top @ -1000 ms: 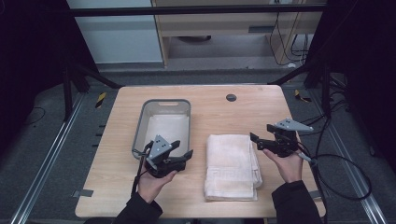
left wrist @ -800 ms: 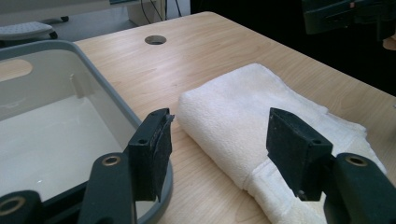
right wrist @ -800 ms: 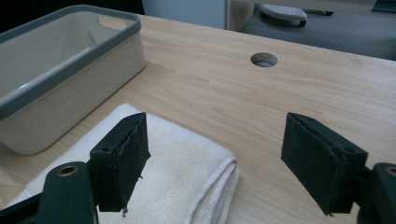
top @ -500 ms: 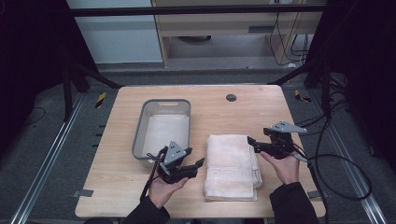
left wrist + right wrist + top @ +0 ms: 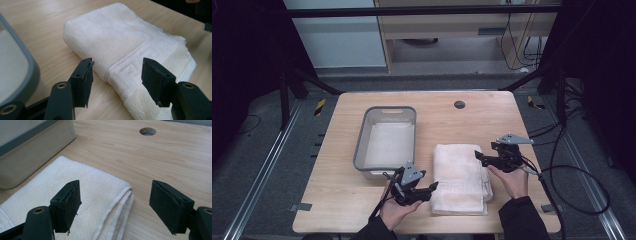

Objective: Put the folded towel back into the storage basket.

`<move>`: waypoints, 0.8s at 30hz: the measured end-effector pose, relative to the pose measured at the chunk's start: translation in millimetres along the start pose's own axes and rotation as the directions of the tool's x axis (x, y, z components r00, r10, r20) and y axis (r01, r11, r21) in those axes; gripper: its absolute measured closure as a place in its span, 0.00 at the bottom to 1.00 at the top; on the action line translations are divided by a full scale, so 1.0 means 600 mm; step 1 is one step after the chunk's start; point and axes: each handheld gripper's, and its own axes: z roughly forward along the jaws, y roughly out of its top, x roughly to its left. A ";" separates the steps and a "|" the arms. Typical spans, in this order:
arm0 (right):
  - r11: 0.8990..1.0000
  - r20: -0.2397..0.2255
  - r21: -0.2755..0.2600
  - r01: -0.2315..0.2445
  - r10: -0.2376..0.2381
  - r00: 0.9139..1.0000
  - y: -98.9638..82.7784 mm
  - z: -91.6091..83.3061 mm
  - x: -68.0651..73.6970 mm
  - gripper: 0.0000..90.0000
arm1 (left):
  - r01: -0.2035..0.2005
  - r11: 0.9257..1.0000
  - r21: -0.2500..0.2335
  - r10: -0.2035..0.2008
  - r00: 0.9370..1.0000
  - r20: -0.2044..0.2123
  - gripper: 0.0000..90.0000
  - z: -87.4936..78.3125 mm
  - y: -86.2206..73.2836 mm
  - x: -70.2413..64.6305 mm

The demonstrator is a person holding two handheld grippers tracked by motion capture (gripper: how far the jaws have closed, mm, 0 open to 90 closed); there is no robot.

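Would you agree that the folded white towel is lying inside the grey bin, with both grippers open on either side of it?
Not quite: the folded white towel lies on the table, beside the grey bin, as the high view shows. The left gripper and right gripper do flank it, jaws open.

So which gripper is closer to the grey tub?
The left gripper. It sits just below the grey tub, at the towel's near left edge; the right gripper is across the towel.

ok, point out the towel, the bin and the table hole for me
towel [image 5: 460,175], high view, middle of its folded top.
bin [image 5: 360,149], high view, its grey left rim.
hole [image 5: 147,131], right gripper view, centre of the round opening in the tabletop.
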 end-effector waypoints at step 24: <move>0.993 -0.008 0.115 -0.022 0.023 1.000 -0.036 0.058 -0.001 0.36 | 0.002 0.995 0.098 -0.003 1.000 0.017 0.42 0.061 -0.038 -0.016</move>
